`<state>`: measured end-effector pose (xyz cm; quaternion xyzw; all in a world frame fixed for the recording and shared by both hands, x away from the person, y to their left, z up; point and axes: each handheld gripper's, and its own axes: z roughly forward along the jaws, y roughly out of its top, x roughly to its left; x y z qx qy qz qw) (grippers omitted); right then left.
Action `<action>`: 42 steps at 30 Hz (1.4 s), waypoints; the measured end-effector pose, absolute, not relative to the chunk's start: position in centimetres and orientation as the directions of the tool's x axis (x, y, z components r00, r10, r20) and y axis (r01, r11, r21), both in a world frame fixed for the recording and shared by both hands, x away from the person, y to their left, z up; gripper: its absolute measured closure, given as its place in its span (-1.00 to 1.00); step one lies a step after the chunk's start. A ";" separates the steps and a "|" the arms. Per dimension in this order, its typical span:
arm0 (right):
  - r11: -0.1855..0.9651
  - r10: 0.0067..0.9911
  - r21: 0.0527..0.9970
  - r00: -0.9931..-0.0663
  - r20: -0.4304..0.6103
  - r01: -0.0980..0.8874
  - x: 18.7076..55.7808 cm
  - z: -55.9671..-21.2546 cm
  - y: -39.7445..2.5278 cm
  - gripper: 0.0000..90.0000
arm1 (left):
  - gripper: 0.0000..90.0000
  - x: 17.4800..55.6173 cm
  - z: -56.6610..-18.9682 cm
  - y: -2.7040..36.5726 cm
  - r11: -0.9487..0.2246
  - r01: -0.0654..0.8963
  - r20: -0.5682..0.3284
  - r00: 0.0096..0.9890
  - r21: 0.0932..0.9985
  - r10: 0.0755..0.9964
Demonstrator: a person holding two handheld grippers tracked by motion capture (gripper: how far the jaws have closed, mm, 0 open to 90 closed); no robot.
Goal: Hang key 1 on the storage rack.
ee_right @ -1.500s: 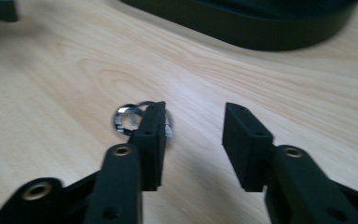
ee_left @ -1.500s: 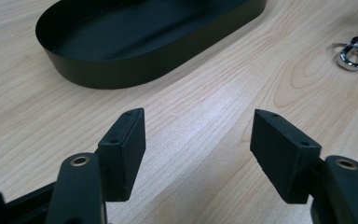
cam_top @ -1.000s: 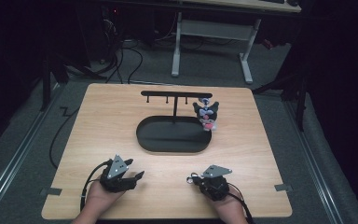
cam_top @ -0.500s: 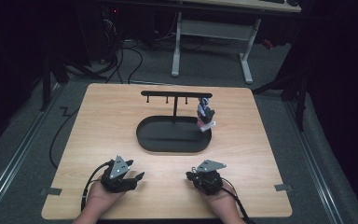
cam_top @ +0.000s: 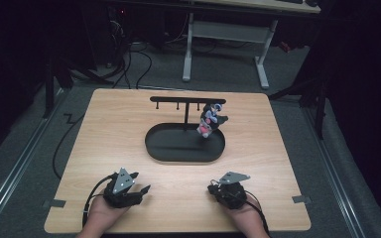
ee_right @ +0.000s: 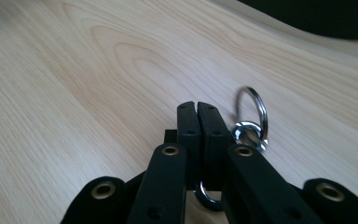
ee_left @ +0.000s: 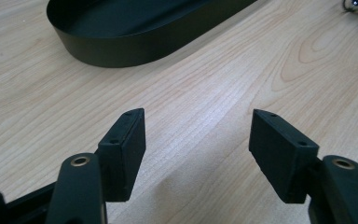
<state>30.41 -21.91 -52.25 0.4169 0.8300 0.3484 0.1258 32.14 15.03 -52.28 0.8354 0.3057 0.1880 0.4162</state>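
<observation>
While the left gripper (ee_left: 196, 140) sits spread near the table's (cam_top: 129, 124) front edge, the right gripper (ee_right: 198, 116) pinches a key ring (ee_right: 251, 116): light, stiff, slippery metal, best gripped across its loop.

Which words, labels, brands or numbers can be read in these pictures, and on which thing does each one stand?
None: no readable text anywhere.
The keychain figure hanging from the black rack has colours but no legible print.
The black tray, the metal key ring beside the shut right gripper, the open left gripper and the wooden table bear no marks.
</observation>
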 end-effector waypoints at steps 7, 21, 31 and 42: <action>0.355 0.824 0.679 -0.559 0.098 0.643 29.7 -52.2 -25.2 0.95 | -0.18 32.4 -52.2 14.8 -0.469 0.347 0.063 0.747 0.813 0.662; 0.284 0.853 0.715 -0.509 0.115 0.638 29.0 -51.2 -27.2 0.66 | -0.18 32.5 -52.2 14.4 -0.476 0.341 0.068 0.753 0.811 0.655; 0.287 0.875 0.691 -0.476 0.092 0.663 29.9 -52.3 -26.9 0.28 | -0.18 32.7 -52.2 14.1 -0.481 0.337 0.069 0.758 0.810 0.648; 0.247 0.927 0.684 -0.373 0.040 0.687 29.6 -52.1 -29.6 0.50 | -0.18 32.9 -52.2 13.6 -0.491 0.328 0.075 0.768 0.807 0.636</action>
